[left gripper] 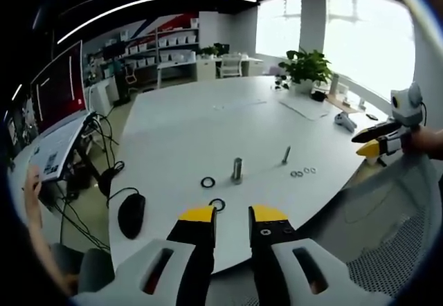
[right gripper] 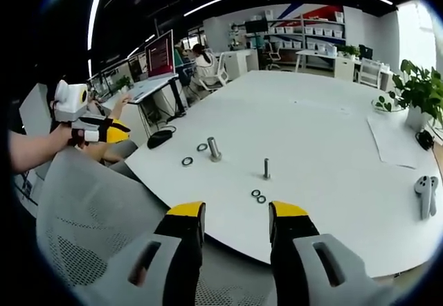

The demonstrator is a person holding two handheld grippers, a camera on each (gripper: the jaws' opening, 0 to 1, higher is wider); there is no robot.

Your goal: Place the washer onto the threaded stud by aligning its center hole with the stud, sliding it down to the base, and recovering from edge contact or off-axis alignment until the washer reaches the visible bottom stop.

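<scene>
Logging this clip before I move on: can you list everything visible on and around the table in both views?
Table: one, white, large, spans both views.
Thick stud: one, grey metal, upright mid-table.
Thin stud: one, grey, upright, apart from the thick one.
Large washers: two, black, flat beside the thick stud, near the table edge.
Small washers: about three, lying by the thin stud.
Mouse: one, black, at the table edge.
Potted plant: one, green, far side.
Mesh chair: one, grey, beside the table.
Left claw: yellow-tipped, open, empty, off the table edge.
Right claw: yellow-tipped, open, empty.
</scene>
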